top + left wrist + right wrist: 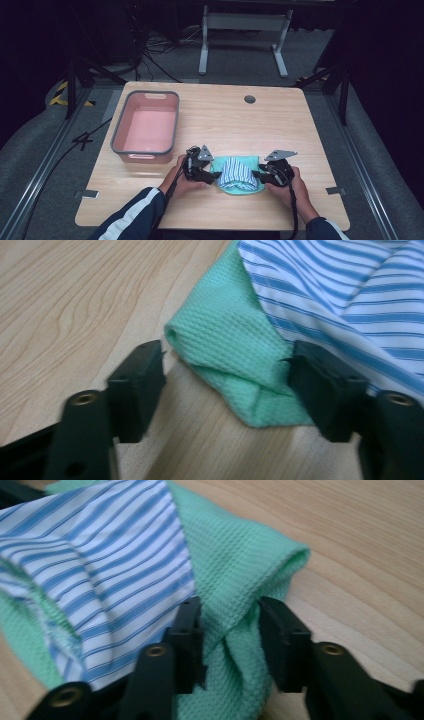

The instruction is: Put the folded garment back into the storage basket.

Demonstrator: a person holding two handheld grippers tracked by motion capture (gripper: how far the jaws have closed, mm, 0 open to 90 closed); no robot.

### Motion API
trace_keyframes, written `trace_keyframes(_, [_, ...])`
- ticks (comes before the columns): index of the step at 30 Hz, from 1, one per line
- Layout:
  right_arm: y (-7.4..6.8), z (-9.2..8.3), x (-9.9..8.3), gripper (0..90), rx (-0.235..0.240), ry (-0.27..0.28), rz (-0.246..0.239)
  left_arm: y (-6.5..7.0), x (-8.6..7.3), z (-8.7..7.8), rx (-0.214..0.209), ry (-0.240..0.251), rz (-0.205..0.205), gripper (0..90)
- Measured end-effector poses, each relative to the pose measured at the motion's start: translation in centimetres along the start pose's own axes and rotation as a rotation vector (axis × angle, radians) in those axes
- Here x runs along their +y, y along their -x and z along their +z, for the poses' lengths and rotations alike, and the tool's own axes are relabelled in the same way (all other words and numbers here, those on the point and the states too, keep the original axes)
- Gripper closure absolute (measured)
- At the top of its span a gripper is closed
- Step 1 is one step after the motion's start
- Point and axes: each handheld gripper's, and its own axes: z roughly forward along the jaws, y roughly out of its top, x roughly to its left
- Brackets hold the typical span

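A green waffle-weave cloth (pixel 222 163) lies on the wooden table (pixel 260 130) near its front edge, with a blue-and-white striped cloth (pixel 238 173) heaped on top. My left gripper (pixel 212 176) is at the cloths' left side. In the left gripper view it (pixel 225 365) stands open around a folded green cloth (pixel 225 345) corner; one jaw touches the fabric, the other is apart from it. My right gripper (pixel 256 175) is at the right side. In the right gripper view it (pixel 230 625) pinches a bunched fold of the green cloth (pixel 235 580), beside the striped cloth (pixel 100 555).
A pink bin (pixel 116 135) with a grey rim stands at the table's left, beyond the left hand. A round cable hole (pixel 249 99) sits near the far edge. Bare wood lies behind and to the right of the cloths.
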Motion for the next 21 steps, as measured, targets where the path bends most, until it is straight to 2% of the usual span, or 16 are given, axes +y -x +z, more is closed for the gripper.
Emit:
trace_keyframes(4, [-0.20,0.03,0.02,75.5,0.019,0.003,0.006,-0.07,-0.01,-0.07,-0.021,0.010,0.008,56.8])
trace_keyframes(5, [-0.20,0.03,0.02,75.5,0.019,0.003,0.006,0.00,0.01,-0.09,-0.036,0.009,0.018,56.8])
trace_keyframes(9, [-0.71,0.00,0.02,80.4,0.002,0.003,-0.027,0.17,0.10,-0.08,-0.065,0.007,0.027,73.6])
trace_keyframes(15, [-0.93,-0.03,-0.11,82.2,-0.010,0.015,-0.043,0.32,0.17,-0.07,-0.069,0.004,0.031,80.5])
trace_keyframes(21, [-1.03,-0.12,-0.12,83.1,-0.010,0.018,-0.045,0.61,0.40,-0.13,-0.056,-0.012,0.051,82.6])
